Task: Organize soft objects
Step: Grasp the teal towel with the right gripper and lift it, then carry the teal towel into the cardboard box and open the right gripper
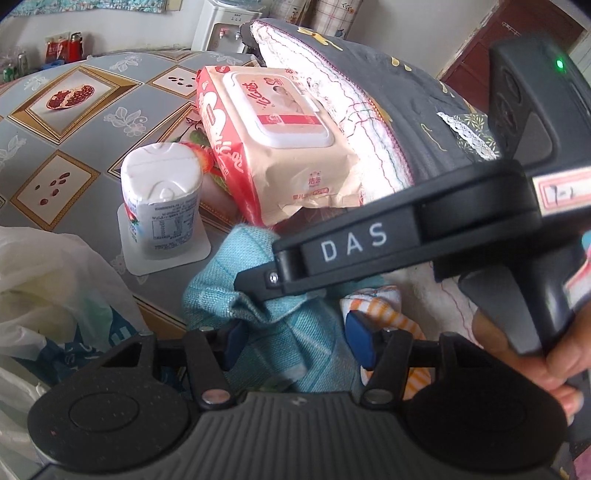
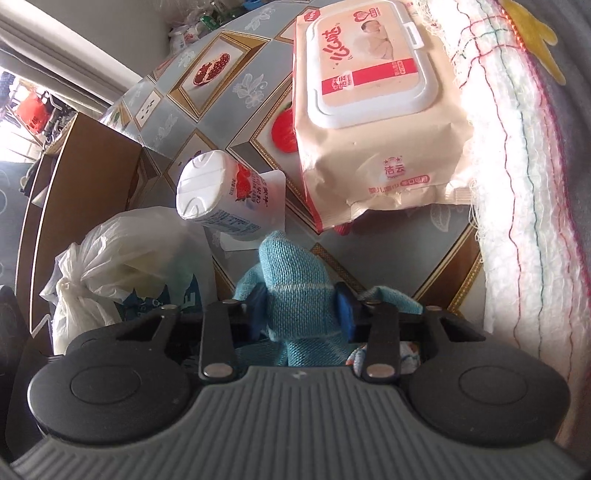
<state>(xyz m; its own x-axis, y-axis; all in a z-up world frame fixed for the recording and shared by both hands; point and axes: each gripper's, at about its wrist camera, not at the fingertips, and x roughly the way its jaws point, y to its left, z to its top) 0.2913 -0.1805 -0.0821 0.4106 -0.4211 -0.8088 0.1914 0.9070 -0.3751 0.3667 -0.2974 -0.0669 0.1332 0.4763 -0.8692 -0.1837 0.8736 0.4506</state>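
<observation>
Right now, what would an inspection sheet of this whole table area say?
Surface: fruit-print tablecloth.
Job's things: blue towel bunched at the near edge; orange-striped cloth beside it.
Clutter: wipes pack leaning on a folded blanket; yogurt cup upside down; plastic bag.
Grippers: right tool pinches the blue towel; left tool straddles the same towel, pads not clearly pressing.
Cables: nothing seen.
Surroundings: water dispenser, cardboard box.

Fruit-patterned tablecloth (image 1: pixel 74 122), white wall (image 1: pixel 122 26), daylit window (image 2: pixel 14 110).
</observation>
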